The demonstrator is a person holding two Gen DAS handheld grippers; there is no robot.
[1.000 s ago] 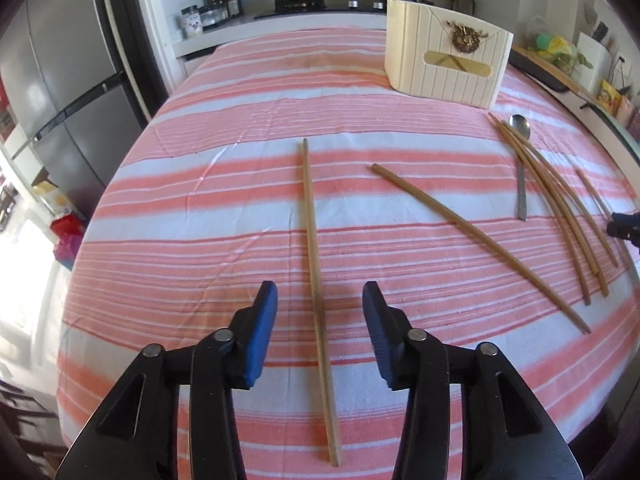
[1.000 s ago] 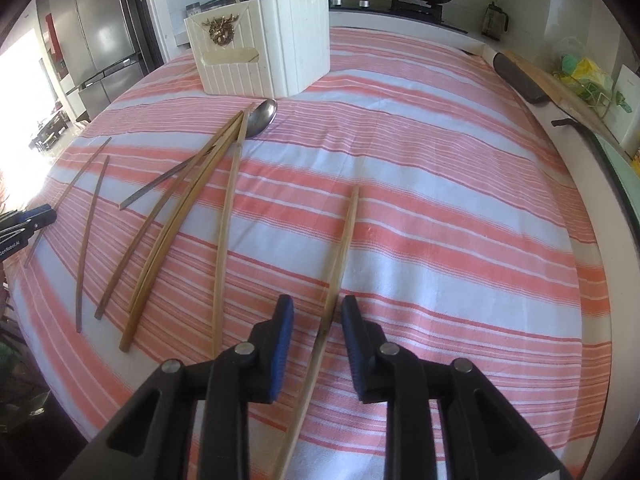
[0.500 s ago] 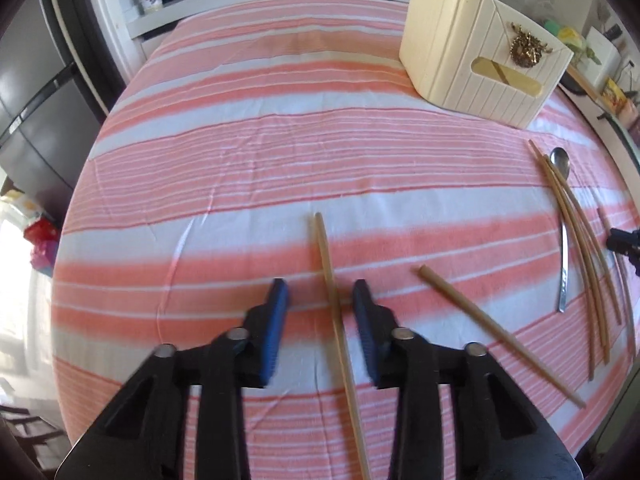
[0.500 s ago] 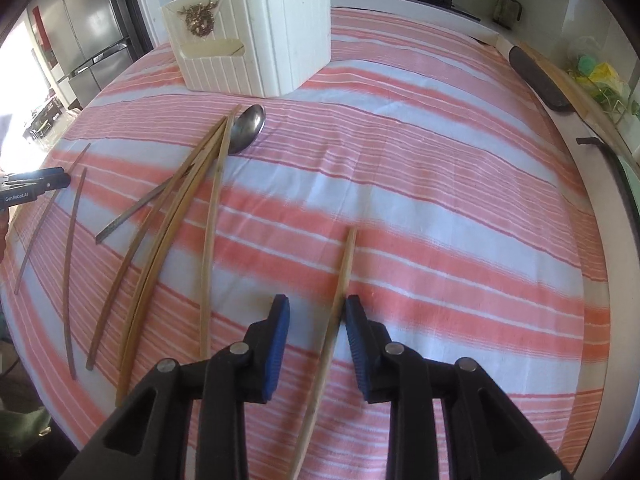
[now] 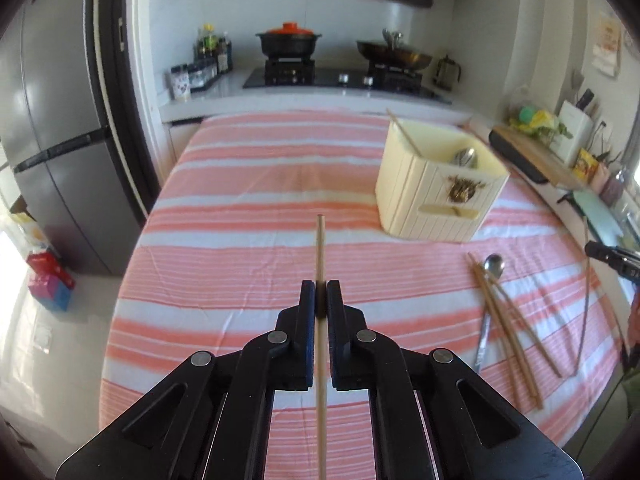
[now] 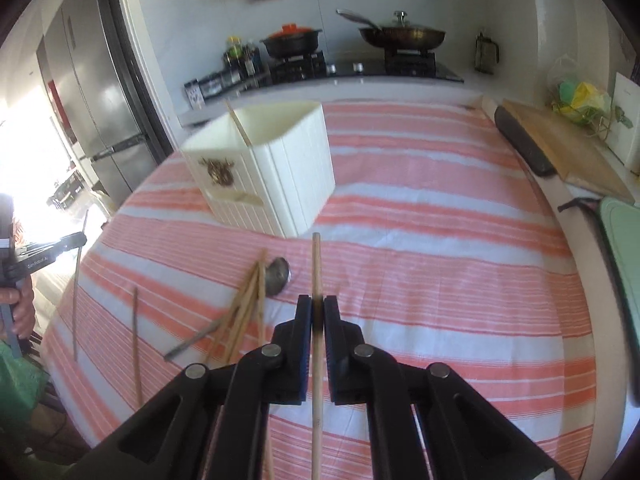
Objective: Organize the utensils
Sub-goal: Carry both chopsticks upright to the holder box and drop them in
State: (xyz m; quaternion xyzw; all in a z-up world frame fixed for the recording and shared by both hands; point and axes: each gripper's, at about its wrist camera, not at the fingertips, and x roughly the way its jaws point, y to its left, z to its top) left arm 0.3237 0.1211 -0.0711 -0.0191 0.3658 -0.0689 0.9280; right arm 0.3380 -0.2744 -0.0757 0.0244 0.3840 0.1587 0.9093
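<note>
So both tongs are clamped tight, left tongs (image 5: pixel 320 294) on one chopstick (image 5: pixel 319 248), right tongs (image 6: pixel 317 310) on another chopstick (image 6: pixel 316 264), each held above the striped worktop (image 5: pixel 248 240) near the holder (image 5: pixel 436 192).

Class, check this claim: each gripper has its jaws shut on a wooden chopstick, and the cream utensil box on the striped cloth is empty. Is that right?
Not quite. The left gripper and right gripper do each clamp a chopstick, but the box is not empty: the left wrist view shows a spoon and a stick inside.
</note>
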